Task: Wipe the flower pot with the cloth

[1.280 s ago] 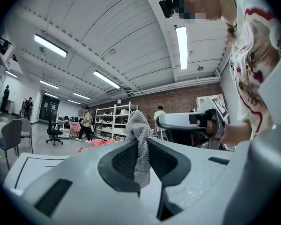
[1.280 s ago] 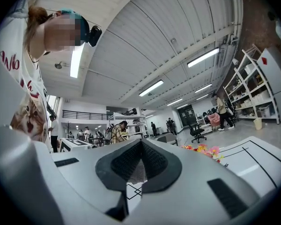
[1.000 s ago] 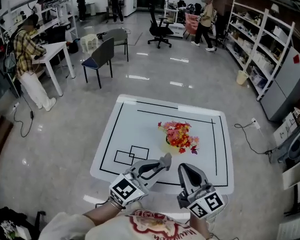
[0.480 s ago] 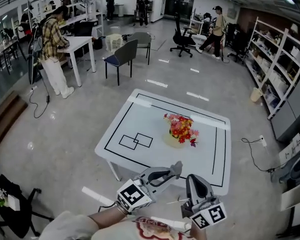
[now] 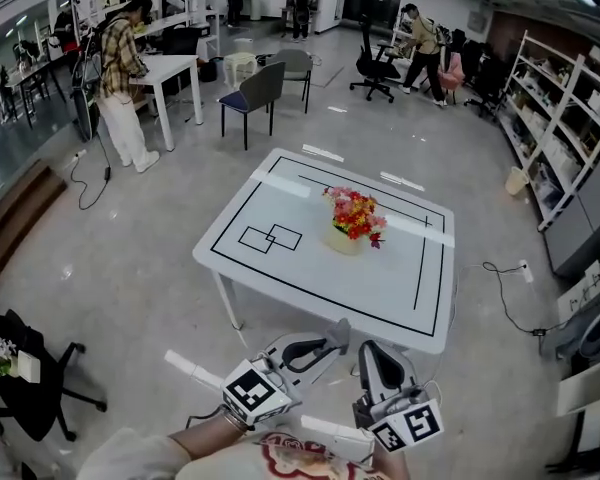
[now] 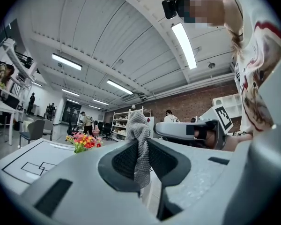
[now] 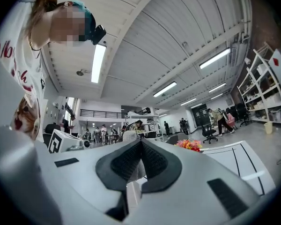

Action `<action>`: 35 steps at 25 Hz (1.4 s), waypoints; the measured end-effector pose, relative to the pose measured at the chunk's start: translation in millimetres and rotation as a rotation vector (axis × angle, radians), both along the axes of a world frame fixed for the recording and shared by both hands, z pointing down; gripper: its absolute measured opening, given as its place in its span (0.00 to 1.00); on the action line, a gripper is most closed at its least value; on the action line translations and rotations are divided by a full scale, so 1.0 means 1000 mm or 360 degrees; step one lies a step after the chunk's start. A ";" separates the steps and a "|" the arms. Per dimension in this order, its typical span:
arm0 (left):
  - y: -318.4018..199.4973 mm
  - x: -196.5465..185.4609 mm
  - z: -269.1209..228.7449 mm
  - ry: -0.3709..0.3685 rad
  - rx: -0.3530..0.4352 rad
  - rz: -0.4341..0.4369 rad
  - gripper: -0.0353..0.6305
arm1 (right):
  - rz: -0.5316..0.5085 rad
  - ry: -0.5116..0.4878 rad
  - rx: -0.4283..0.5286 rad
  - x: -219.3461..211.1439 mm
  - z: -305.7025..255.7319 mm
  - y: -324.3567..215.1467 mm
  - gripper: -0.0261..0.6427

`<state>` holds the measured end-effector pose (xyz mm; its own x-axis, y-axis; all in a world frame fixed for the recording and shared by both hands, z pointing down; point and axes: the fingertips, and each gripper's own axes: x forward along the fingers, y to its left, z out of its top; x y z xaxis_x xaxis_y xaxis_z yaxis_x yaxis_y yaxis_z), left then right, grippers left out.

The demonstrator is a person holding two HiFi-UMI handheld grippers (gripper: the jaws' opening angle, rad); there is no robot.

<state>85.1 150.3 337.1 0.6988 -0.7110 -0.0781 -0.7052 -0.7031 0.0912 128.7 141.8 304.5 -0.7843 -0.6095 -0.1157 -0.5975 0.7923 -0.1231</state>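
The flower pot (image 5: 347, 240), pale and filled with red, pink and yellow flowers (image 5: 352, 211), stands near the middle of the white table (image 5: 280, 278). My left gripper (image 5: 337, 332) is shut on a grey knitted cloth (image 6: 139, 139), which sticks up between its pads and hangs below them. The right gripper (image 5: 368, 352) sits beside it, shut with nothing between its pads (image 7: 131, 161). Both grippers are held level in front of my chest, short of the table's near edge and well away from the pot. The flowers (image 6: 84, 142) look small and distant in the left gripper view, and the flowers (image 7: 189, 145) likewise in the right gripper view.
Black tape lines and two small squares (image 5: 270, 237) mark the tabletop. A black office chair (image 5: 40, 383) stands at my left. A cable (image 5: 510, 303) trails on the floor right of the table. Shelving (image 5: 565, 98) lines the right wall. A person (image 5: 122, 73) stands at a desk far left.
I have backed away from the table: it and the pot now lie farther off and floor shows before its near edge. Both grippers came back with me, the cloth still held.
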 end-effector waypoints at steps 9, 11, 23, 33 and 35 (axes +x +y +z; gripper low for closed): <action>0.037 -0.005 -0.011 -0.0007 0.0016 -0.0078 0.14 | -0.0065 -0.0011 -0.0021 -0.002 0.001 0.034 0.04; 0.046 -0.009 -0.015 0.0002 0.0026 -0.0095 0.14 | -0.0067 -0.0009 -0.0020 -0.007 0.001 0.040 0.04; 0.111 -0.044 -0.016 -0.0056 0.0077 -0.0050 0.14 | 0.0017 -0.0013 0.0031 -0.039 -0.009 0.102 0.04; 0.200 -0.086 -0.014 -0.0044 0.0072 0.0022 0.14 | 0.0138 -0.0012 0.0028 -0.082 -0.001 0.203 0.04; 0.217 -0.089 -0.014 -0.0031 0.0071 0.0042 0.14 | 0.0163 -0.0006 0.0025 -0.085 0.000 0.220 0.04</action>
